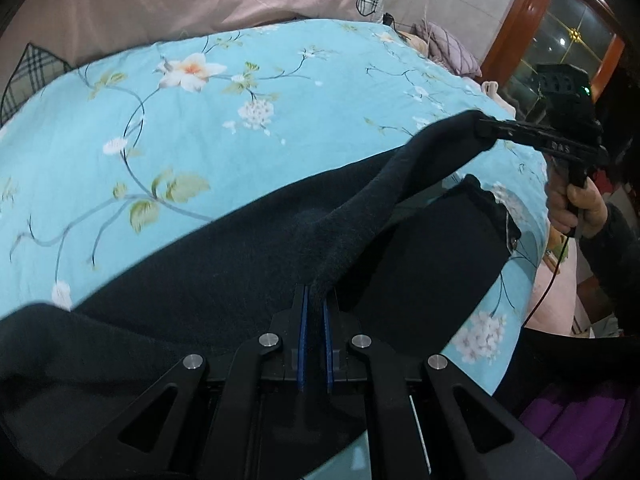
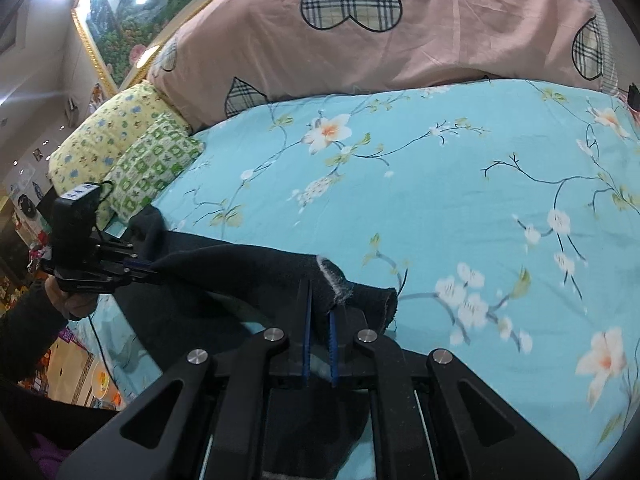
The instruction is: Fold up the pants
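Note:
Dark navy pants [image 1: 240, 240] lie across a light blue floral bedsheet [image 1: 200, 140]. My left gripper [image 1: 315, 296] is shut on a raised fold of the pants. In the same view my right gripper [image 1: 486, 130] pinches the far end of that fold, lifted above the bed. In the right wrist view my right gripper [image 2: 320, 304] is shut on a pants [image 2: 248, 268] edge with a frayed pale hem [image 2: 336, 280]. My left gripper [image 2: 150, 270] holds the other end at left. The cloth hangs stretched between both grippers.
A pink duvet with plaid hearts [image 2: 360, 40] is bunched at the back of the bed. Yellow and green patterned pillows [image 2: 132, 152] lie at the far left. A framed picture [image 2: 132, 20] hangs on the wall. A wooden door frame [image 1: 516, 32] stands beyond the bed.

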A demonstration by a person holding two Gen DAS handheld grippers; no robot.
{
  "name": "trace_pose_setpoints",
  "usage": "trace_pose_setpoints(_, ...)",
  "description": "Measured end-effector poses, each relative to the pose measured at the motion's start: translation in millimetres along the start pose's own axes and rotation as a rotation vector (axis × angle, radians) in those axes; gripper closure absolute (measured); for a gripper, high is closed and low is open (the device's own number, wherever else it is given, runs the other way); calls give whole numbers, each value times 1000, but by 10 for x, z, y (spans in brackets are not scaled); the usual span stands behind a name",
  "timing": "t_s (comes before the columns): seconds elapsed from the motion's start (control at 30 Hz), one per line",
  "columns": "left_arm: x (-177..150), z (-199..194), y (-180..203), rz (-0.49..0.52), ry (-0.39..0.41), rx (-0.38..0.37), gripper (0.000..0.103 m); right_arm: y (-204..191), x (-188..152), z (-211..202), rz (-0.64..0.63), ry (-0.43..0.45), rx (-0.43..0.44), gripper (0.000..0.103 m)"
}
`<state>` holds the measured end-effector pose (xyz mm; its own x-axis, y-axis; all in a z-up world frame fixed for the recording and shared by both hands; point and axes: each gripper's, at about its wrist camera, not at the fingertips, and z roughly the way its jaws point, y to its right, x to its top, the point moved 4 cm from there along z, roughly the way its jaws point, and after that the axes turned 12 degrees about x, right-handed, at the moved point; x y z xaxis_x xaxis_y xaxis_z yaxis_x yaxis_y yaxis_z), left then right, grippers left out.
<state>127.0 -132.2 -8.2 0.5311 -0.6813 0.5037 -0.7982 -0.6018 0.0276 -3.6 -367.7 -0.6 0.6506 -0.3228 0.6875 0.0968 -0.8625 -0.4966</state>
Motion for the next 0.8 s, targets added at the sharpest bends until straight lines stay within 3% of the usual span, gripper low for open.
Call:
trace_pose_setpoints(0.47, -435, -150, 184, -34, 22, -48, 98, -285, -597, -158, -43, -46, -44, 95)
trace_pose_setpoints(0.8, -644, 48, 175, -96, -13, -64, 98, -259, -868, -87, -43, -96, -90, 95)
